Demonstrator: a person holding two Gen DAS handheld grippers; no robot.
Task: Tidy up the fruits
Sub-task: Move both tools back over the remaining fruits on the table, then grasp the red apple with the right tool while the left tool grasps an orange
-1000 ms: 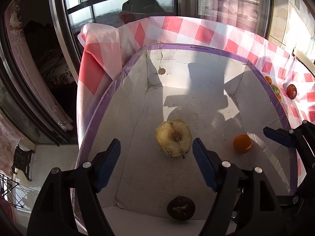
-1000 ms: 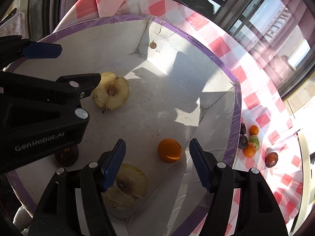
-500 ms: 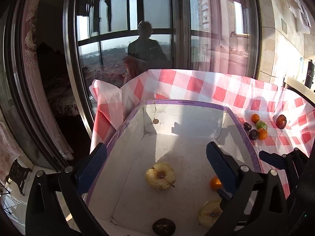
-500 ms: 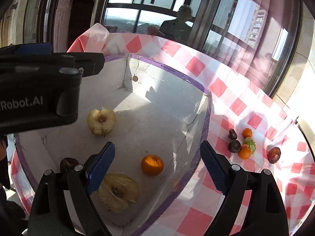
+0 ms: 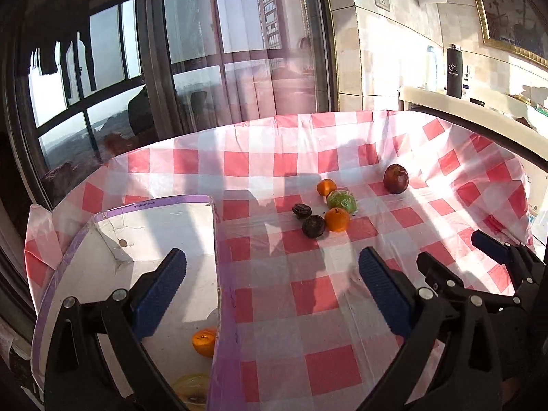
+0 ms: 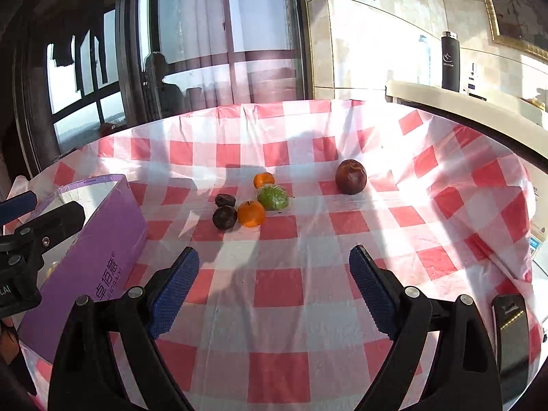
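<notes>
A purple-edged white box (image 5: 102, 236) stands at the left of the checked table, holding an orange (image 5: 204, 341) and a yellow apple half (image 5: 191, 387). It also shows in the right wrist view (image 6: 92, 253). Ahead on the cloth lie two oranges (image 6: 251, 213) (image 6: 263, 180), a green fruit (image 6: 272, 197), two dark fruits (image 6: 224, 217) (image 6: 225, 200) and a dark red apple (image 6: 350, 176). My left gripper (image 5: 272, 274) is open and empty over the box's right wall. My right gripper (image 6: 274, 274) is open and empty above bare cloth, short of the fruit cluster.
The red-and-white cloth (image 6: 281, 287) covers the table. A counter with a black bottle (image 6: 449, 60) runs behind at right. Windows and curtains stand at the back left. The fruit cluster also shows in the left wrist view (image 5: 337, 219).
Both grippers have lifted out of the box and swung right, so the views now face the fruits on the cloth. Both stay open and empty.
</notes>
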